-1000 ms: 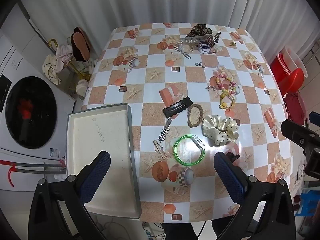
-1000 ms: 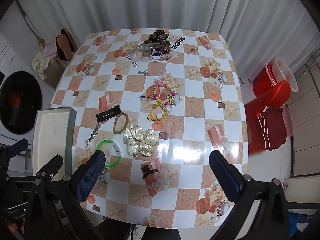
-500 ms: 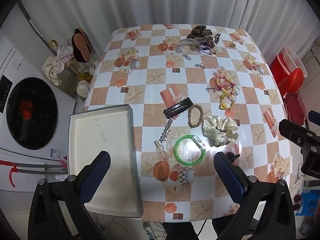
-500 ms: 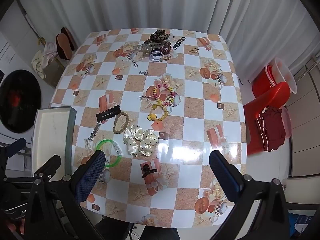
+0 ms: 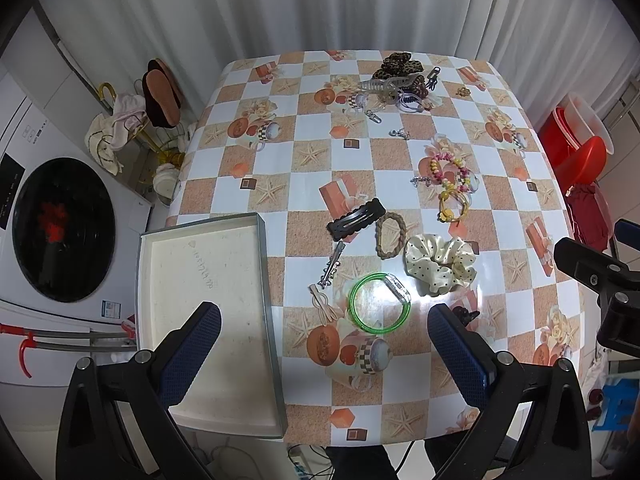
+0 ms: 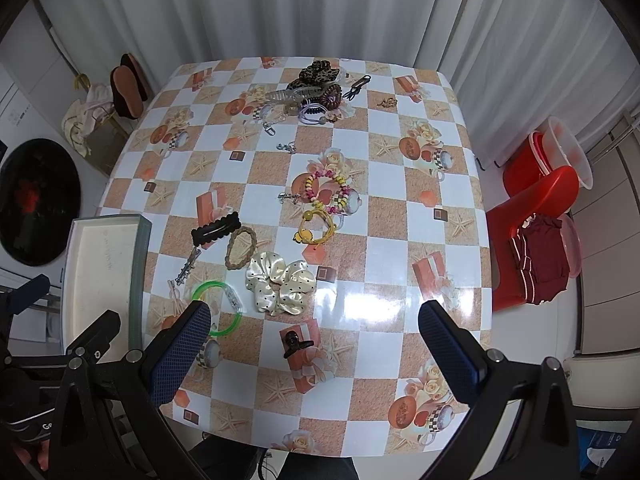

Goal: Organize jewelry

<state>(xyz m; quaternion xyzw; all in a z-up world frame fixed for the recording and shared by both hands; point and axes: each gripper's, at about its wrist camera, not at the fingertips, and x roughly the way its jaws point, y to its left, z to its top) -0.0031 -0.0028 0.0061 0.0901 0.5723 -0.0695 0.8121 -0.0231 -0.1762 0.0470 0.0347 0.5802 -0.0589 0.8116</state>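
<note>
Both grippers hover high over a table with a checkered cloth [image 5: 280,160]. My left gripper [image 5: 322,320] is open above the near edge, between a shallow white box [image 5: 200,280] and a green bangle [image 5: 379,304]. My right gripper [image 6: 314,320] is open too, over the near middle. Scattered on the cloth are a cream dotted scrunchie [image 6: 280,282], a brown braided hair tie [image 6: 241,247], a black snap clip [image 6: 216,229], a silver clip [image 5: 331,270], a beaded bracelet [image 6: 326,192], a yellow tie [image 6: 314,232] and a small black claw clip [image 6: 295,342]. A pile of hair accessories [image 6: 316,92] lies at the far edge.
A washing machine [image 5: 60,232] stands left of the table, with slippers on a rack [image 5: 160,92] behind it. Red plastic tubs and a stool [image 6: 552,192] sit on the right. White curtains [image 6: 320,12] hang behind. The white box overhangs the table's near-left corner.
Both views have drawn back slightly, so the table sits a little lower and smaller. Nothing on the table has moved and both grippers stay open.
</note>
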